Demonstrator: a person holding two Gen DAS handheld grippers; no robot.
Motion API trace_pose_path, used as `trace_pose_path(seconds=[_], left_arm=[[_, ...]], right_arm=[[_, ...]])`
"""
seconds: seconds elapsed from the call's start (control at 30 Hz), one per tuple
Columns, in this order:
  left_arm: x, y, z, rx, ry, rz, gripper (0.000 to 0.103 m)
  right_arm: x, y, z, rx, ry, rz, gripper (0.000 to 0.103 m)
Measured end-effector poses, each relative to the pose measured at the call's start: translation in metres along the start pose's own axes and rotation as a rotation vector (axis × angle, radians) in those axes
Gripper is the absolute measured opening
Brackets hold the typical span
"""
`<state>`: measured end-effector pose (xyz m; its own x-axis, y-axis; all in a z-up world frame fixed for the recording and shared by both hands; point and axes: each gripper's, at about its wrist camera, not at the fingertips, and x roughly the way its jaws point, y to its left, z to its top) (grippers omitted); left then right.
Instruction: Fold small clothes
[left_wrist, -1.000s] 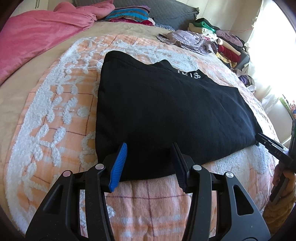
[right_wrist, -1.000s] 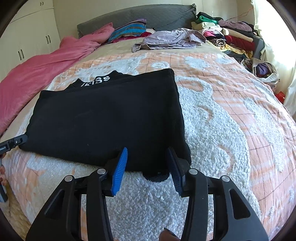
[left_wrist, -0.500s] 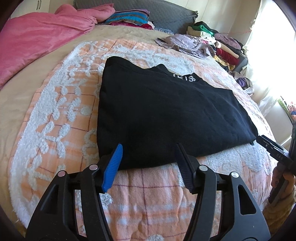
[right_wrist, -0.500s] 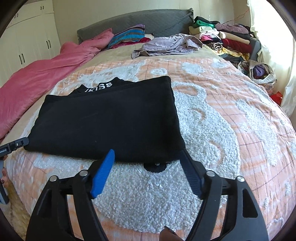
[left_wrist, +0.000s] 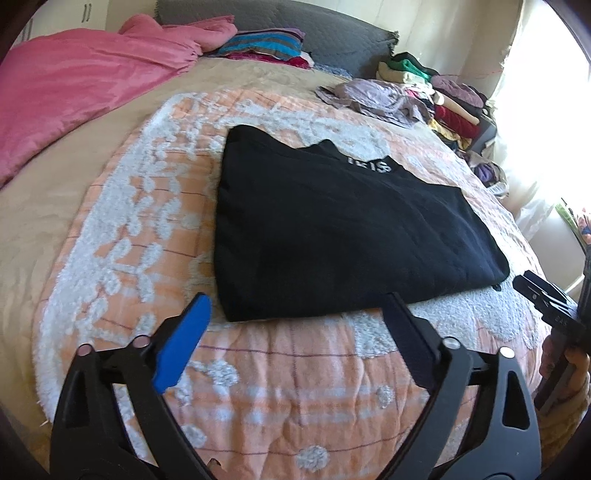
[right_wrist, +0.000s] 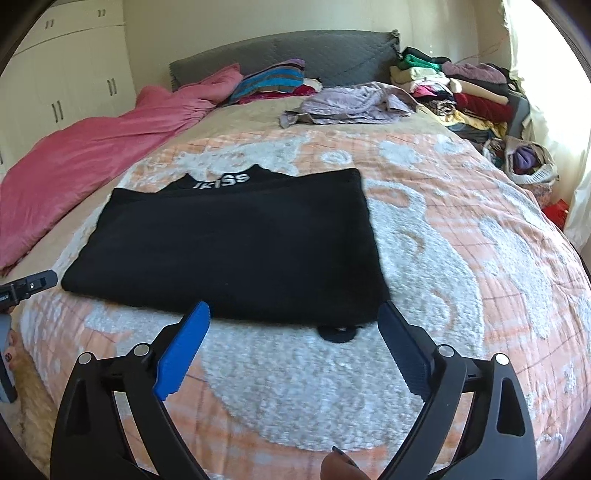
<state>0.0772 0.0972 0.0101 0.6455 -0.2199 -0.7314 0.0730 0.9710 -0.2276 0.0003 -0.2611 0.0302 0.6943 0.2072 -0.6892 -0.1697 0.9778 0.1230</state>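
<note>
- Change since a second ago: both claws have spread from a narrow gap at the garment's near hem to wide open, and have drawn back off the cloth.
- Left claw (left_wrist: 295, 332): fingers far apart, holding nothing; its tips sit just short of the near edge of the black garment (left_wrist: 343, 229), above bare quilt.
- Right claw (right_wrist: 293, 332): likewise spread wide and empty, its tips at the garment's near right corner, not touching the cloth.
- The garment has not moved: one black piece, folded to a flat rectangle, lying on the peach-and-white quilt (right_wrist: 461, 258) near the foot of the bed, collar with white lettering (right_wrist: 223, 181) turned toward the headboard (right_wrist: 332, 48).
- A small black loop or tab (right_wrist: 338, 334) pokes out from under the near right corner.
- Count, task items: one black garment; two claws.
- Count, other items on the bed: one pink blanket (right_wrist: 92, 155) along the left side, one striped cushion or folded cloth (right_wrist: 269, 79) at the headboard, one crumpled lilac garment (right_wrist: 354, 101).
- One stack of mixed folded clothes (right_wrist: 461, 92) at the right of the headboard; number of pieces cannot be told.
- One basket of clothes (right_wrist: 532, 162) beside the bed at right.
- White wardrobe doors (right_wrist: 74, 74) stand at far left.
</note>
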Motion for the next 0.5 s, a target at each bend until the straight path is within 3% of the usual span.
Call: trace_pose_path(seconds=[0.13,0.5], left_arm=[[-0.005,0.008,-0.001,-0.015,-0.006,0.02,0.093],[-0.021,0.027,-0.004,-0.053,-0.025,0.045,0.093]], right_arm=[[0.002,0.02,0.002,-0.041,-0.002,0.031,0.093],[0.008,0.074,0.006,-0.129,0.003,0.111,0.095]])
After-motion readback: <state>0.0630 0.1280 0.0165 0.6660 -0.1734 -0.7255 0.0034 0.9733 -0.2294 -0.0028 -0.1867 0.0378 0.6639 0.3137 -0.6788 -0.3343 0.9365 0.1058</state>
